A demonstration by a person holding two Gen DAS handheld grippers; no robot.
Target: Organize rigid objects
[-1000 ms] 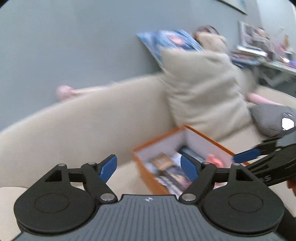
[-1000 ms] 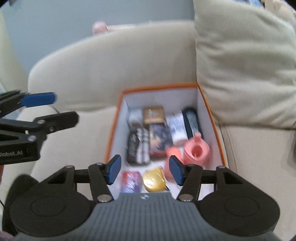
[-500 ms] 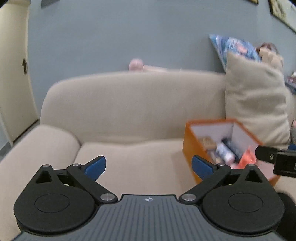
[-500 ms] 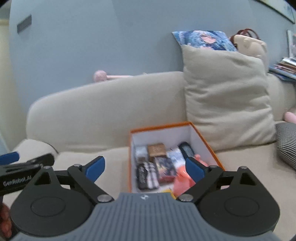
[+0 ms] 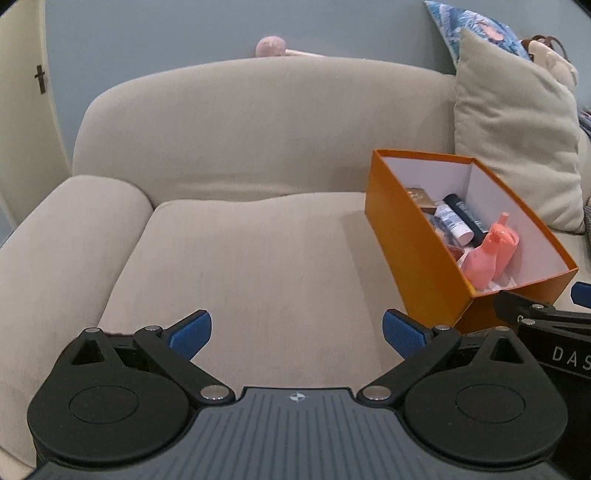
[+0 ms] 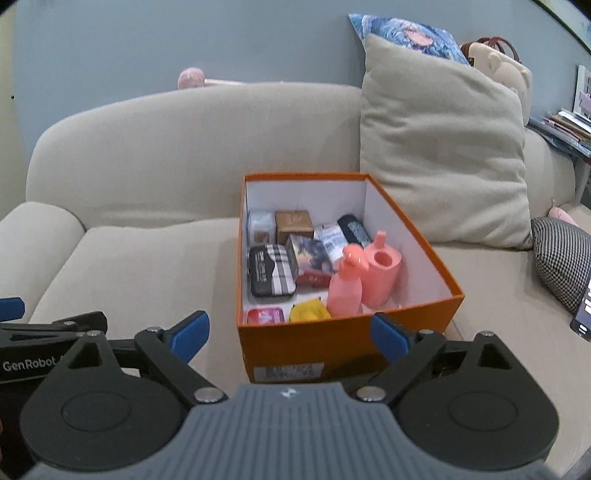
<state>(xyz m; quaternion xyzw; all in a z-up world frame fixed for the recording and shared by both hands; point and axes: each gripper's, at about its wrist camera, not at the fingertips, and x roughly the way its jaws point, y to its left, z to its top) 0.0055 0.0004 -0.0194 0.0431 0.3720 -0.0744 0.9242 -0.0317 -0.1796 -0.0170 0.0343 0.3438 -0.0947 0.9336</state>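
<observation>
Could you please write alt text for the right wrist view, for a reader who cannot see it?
An open orange box full of small items, including a pink spray bottle, sits on a beige sofa. The right gripper is open and empty in front of it.

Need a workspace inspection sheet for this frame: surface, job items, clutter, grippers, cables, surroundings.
Surface: beige sofa seat, bare left of the box.
Job's things: orange box on the seat, holding a pink spray bottle, pink cup, black striped case, brown carton, yellow item and more.
Clutter: checked cushion at right.
Grippers: left gripper and right gripper both with jaws wide, just opened further, nothing between them.
Cables: nothing seen.
Surroundings: beige pillow, blue-grey wall, door at left.
</observation>
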